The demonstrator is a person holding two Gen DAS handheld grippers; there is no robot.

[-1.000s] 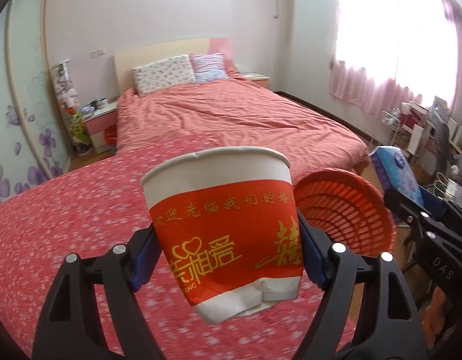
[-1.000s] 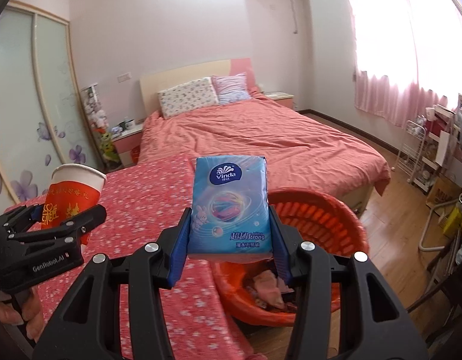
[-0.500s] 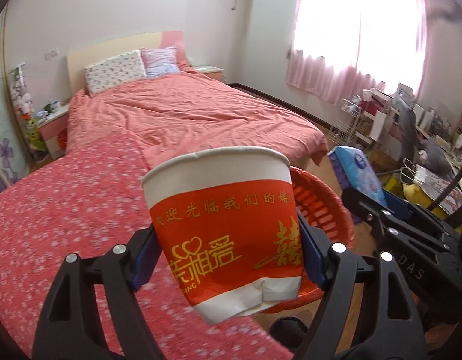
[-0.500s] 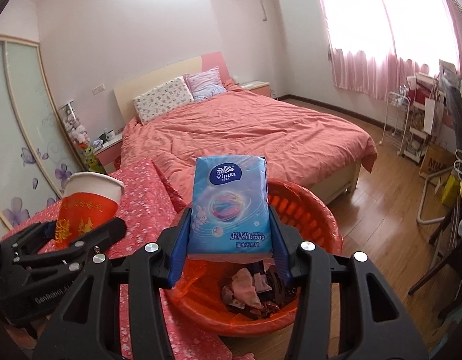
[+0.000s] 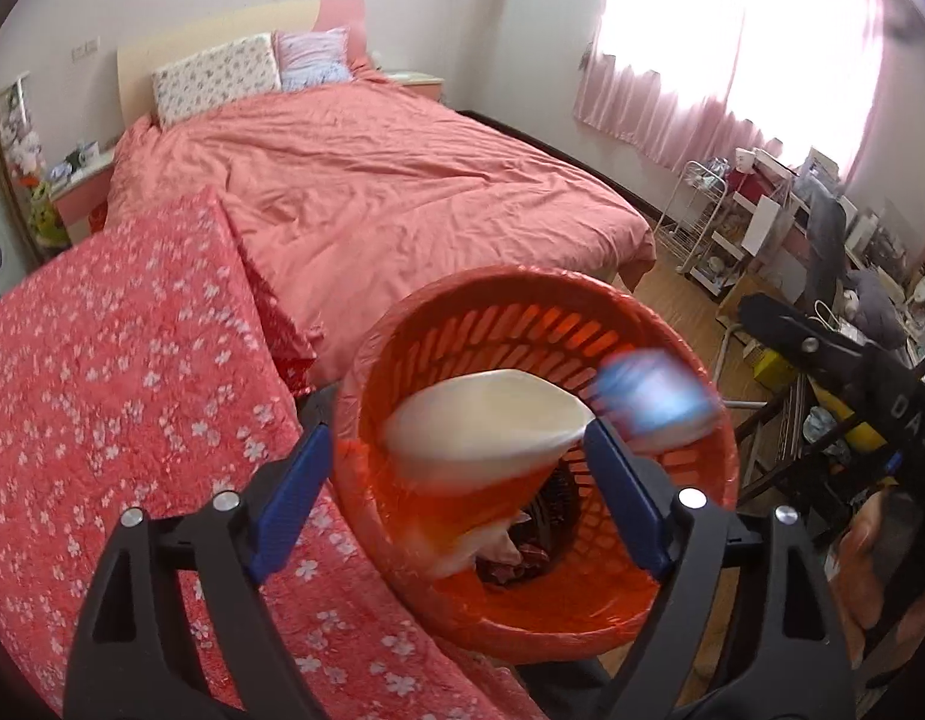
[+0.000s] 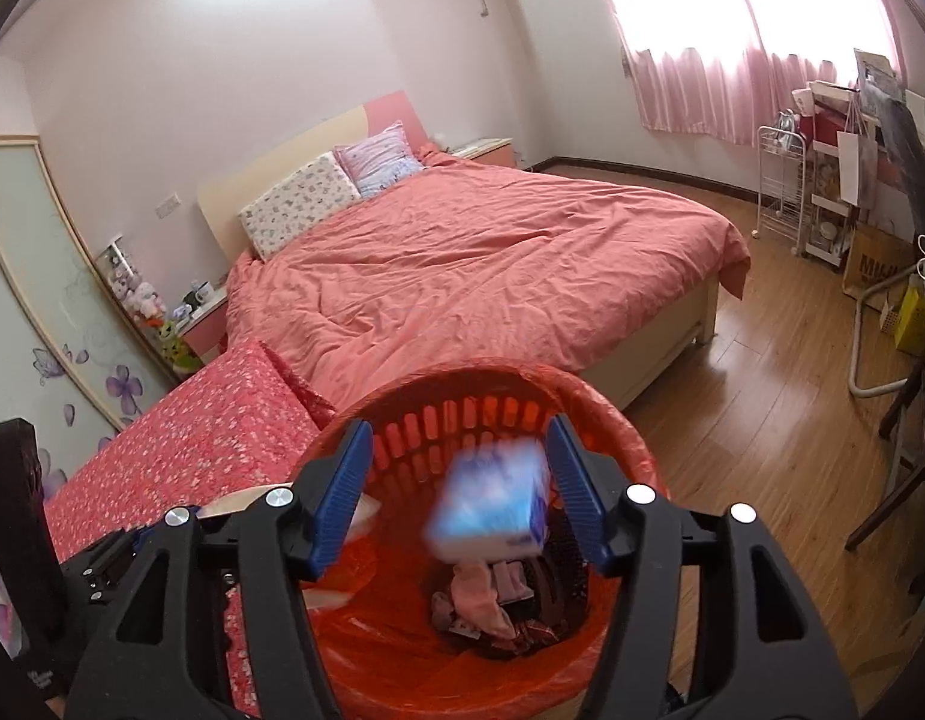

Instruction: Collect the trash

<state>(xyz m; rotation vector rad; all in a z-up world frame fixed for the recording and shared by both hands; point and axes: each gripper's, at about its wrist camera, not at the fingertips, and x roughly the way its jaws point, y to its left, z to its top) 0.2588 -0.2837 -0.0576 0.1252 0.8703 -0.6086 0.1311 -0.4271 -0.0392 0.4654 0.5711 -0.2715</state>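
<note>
Through my left wrist camera, my left gripper [image 5: 456, 480] hangs over the orange basket [image 5: 696, 588], which stands off the corner of the flowered red table cloth [image 5: 114, 396]; its jaws have just been opening and are spread, and the paper cup [image 5: 480, 456] sits blurred and tilted between them, clear of the left pad, over the basket's mouth; whether it touches the right pad I cannot tell; the blue tissue pack [image 5: 654, 396] is a blur above the far rim; beyond lies the pink bed [image 5: 366, 180], with bare wooden floor to the right.

Through my right wrist camera, my right gripper [image 6: 459, 492] is over the same basket [image 6: 636, 450]; its jaws have just been opening and are spread; the tissue pack [image 6: 492, 510] is blurred between them, touching neither pad; below it, crumpled pink scraps [image 6: 480, 600] lie on the basket's bottom; open floor [image 6: 762, 420] runs to the right.
</note>
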